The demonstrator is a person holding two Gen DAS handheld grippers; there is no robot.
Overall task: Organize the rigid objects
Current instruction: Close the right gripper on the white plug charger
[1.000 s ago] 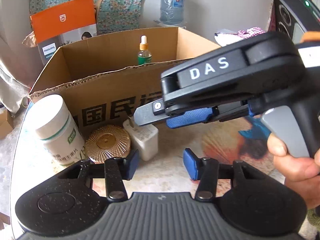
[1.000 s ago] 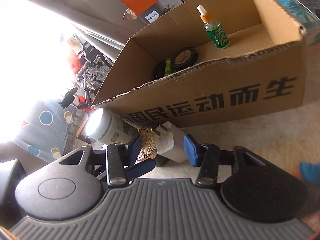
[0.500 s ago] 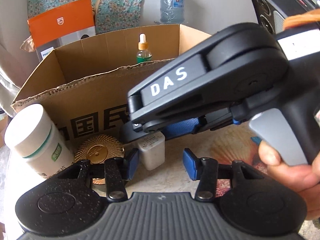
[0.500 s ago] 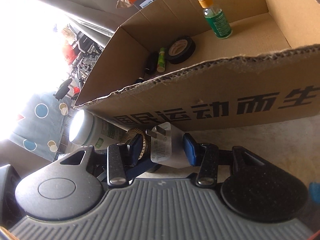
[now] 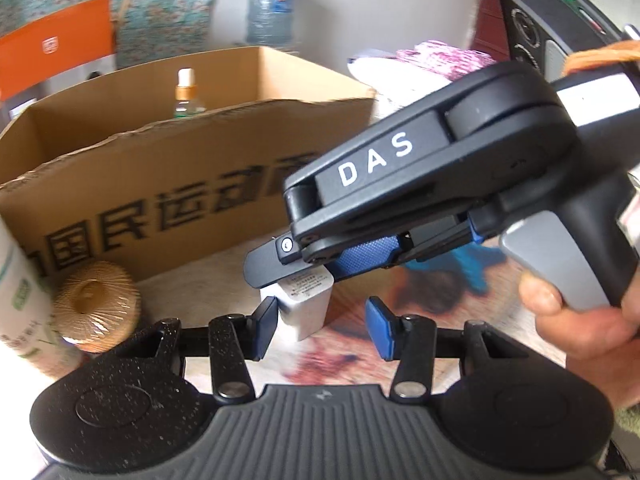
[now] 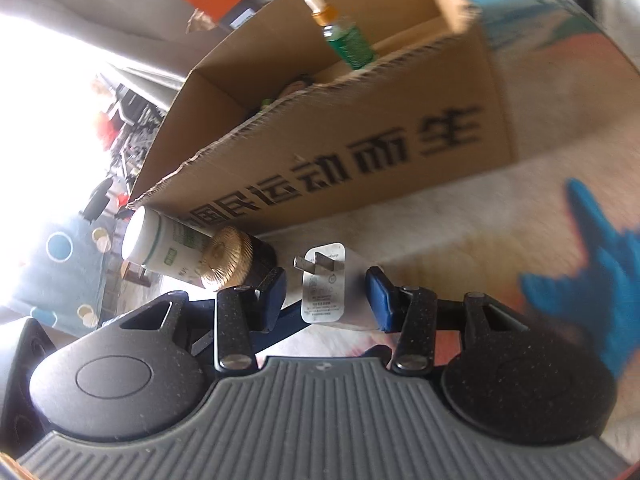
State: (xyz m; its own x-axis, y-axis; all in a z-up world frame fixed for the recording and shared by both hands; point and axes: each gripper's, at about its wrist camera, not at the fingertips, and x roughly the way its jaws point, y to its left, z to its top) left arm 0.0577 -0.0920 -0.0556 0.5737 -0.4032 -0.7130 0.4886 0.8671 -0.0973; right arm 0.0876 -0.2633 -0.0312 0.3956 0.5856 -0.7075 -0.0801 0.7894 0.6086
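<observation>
Both tools stand with their jaws spread: the right tool (image 6: pixel 327 296) has the white charger plug (image 6: pixel 325 288) between its blue pads without a visible press on it, and the left tool (image 5: pixel 322 326) hovers just beside the same plug, pinching nothing. Behind the plug, on the patterned surface (image 6: pixel 460 220), a gold-lidded jar (image 6: pixel 234 262) and a white bottle (image 6: pixel 158 242) stand against the cardboard box (image 6: pixel 360 148). Inside the box stands a green dropper bottle (image 6: pixel 346 36).

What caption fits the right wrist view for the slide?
Right gripper straddles a white charger on the table, before an open cardboard box.
</observation>
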